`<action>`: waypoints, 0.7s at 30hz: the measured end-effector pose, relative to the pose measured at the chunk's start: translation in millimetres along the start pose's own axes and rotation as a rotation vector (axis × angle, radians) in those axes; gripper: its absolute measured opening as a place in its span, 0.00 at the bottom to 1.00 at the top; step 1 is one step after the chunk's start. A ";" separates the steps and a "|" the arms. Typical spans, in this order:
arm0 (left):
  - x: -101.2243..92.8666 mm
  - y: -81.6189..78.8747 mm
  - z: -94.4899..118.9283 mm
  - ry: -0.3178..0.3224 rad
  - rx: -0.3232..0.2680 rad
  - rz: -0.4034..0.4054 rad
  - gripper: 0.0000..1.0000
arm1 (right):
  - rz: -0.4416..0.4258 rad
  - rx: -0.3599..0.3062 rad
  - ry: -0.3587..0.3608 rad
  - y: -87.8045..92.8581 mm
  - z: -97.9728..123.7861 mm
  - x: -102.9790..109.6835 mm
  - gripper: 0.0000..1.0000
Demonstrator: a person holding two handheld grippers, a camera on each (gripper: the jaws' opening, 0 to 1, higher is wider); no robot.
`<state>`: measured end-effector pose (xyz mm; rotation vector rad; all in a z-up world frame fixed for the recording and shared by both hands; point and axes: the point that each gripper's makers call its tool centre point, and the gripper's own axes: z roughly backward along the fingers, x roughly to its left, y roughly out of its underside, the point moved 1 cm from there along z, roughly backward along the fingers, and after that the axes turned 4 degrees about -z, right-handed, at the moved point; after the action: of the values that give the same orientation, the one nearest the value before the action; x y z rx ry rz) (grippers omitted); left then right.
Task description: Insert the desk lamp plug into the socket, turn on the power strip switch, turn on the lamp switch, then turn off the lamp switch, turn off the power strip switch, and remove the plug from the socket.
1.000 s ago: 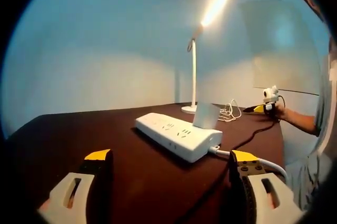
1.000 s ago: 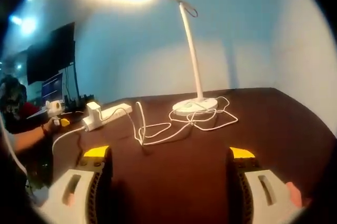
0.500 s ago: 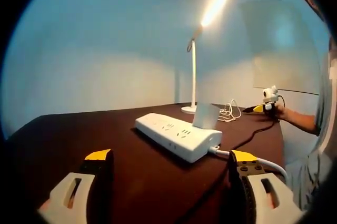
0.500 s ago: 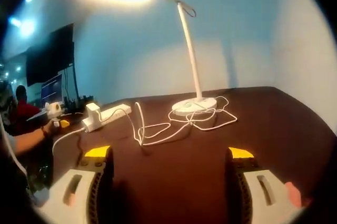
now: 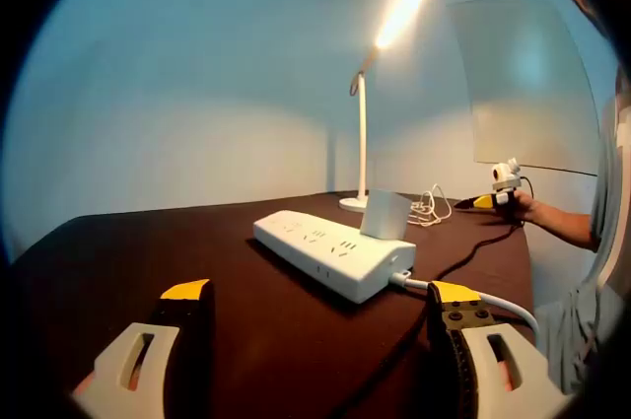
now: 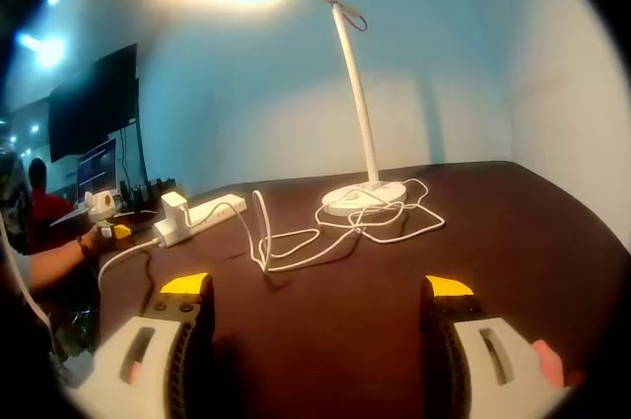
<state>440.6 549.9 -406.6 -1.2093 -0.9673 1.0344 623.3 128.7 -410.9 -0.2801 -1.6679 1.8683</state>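
A white power strip (image 5: 330, 254) lies on the dark brown table (image 5: 118, 251), with the lamp's white block plug (image 5: 386, 214) standing in its near end. The white desk lamp (image 5: 361, 133) stands behind it, lit. My left gripper (image 5: 320, 306) is open, short of the strip, nothing between its jaws. In the right gripper view the lamp (image 6: 353, 94) glows at the top, its base (image 6: 364, 198) ringed by loose white cord (image 6: 315, 238). The strip (image 6: 200, 214) with the plug (image 6: 175, 205) lies far left. My right gripper (image 6: 314, 301) is open and holds nothing.
The strip's white cable (image 5: 478, 299) and a black cable (image 5: 473, 249) run off to the right. The other gripper (image 5: 498, 197) shows at the right in a hand, and at the left (image 6: 99, 217) in the right gripper view. A monitor (image 6: 104, 118) and a seated person are beyond the table's left end.
Both views have drifted only slightly. The lamp stays lit, the plug stays in the strip, and both grippers stay open.
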 end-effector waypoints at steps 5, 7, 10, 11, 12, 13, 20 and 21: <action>-0.7 -0.1 -0.2 0.000 -0.001 0.000 0.85 | 0.000 0.001 0.000 0.2 -0.2 -0.9 0.86; -1.0 0.3 0.0 0.001 0.001 -0.001 0.85 | 0.001 0.001 0.000 0.4 -0.3 -1.1 0.86; -0.8 0.1 -0.1 0.001 0.001 -0.001 0.84 | 0.001 0.002 0.000 0.8 -0.4 -1.3 0.86; -0.9 0.1 -0.1 0.000 0.001 -0.001 0.84 | 0.002 0.002 0.000 1.0 -0.4 -1.1 0.86; -1.1 0.2 -0.1 0.001 0.001 -0.001 0.84 | 0.003 0.003 0.000 1.2 -0.4 -1.0 0.86; -0.6 0.4 -0.2 0.001 0.001 -0.001 0.84 | 0.003 0.004 0.000 1.3 -0.5 -1.5 0.86; 0.7 1.3 -0.2 -0.001 0.004 -0.003 0.84 | 0.007 0.007 -0.001 2.1 -0.6 -0.3 0.85; 0.9 1.5 -0.2 -0.002 0.005 -0.004 0.84 | 0.007 0.007 -0.001 2.2 -0.6 0.1 0.85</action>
<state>440.9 550.9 -408.1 -1.2023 -0.9672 1.0346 622.9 129.2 -413.1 -0.2822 -1.6626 1.8796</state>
